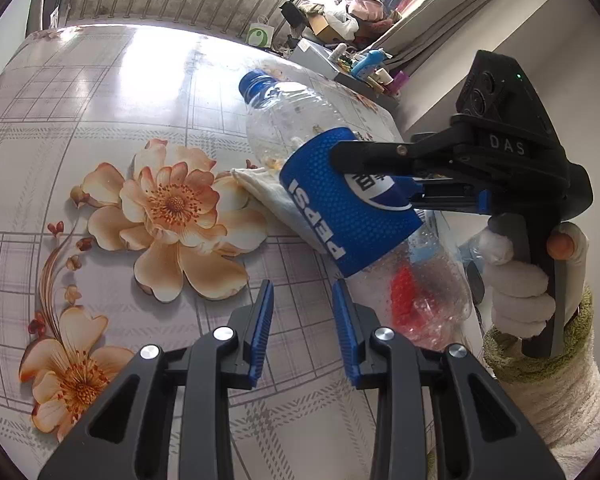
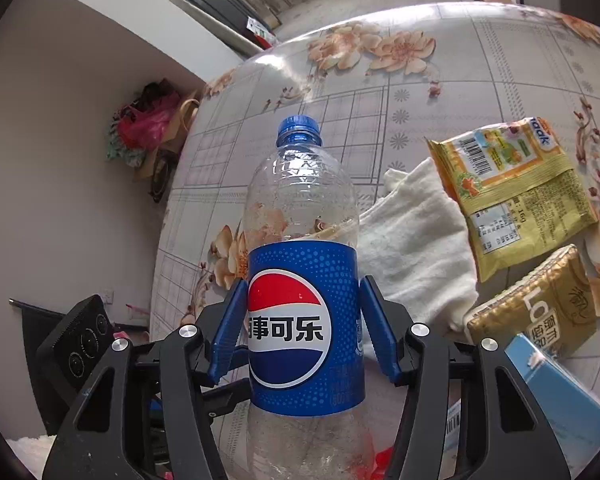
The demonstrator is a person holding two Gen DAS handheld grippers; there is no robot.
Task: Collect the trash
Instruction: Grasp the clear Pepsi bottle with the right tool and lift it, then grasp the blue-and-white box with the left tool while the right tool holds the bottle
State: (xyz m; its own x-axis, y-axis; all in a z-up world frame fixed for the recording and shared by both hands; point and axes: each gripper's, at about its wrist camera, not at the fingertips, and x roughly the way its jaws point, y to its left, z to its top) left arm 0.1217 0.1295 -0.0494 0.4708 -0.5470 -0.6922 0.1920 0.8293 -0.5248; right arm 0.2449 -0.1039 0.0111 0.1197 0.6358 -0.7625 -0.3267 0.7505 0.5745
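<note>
Above the floral-patterned counter (image 1: 100, 120), my right gripper (image 2: 303, 316) clamps the clear blue-labelled plastic Pepsi bottle (image 2: 303, 320) between its jaws, my left gripper (image 1: 303, 332) standing released

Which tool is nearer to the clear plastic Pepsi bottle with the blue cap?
Right. The right tool grips the clear plastic Pepsi bottle with the blue cap at its label; the left tool is open beside it.

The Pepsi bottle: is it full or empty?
Empty. The Pepsi bottle is see-through above and below its label, no dark cola inside; its blue cap is on.
</note>
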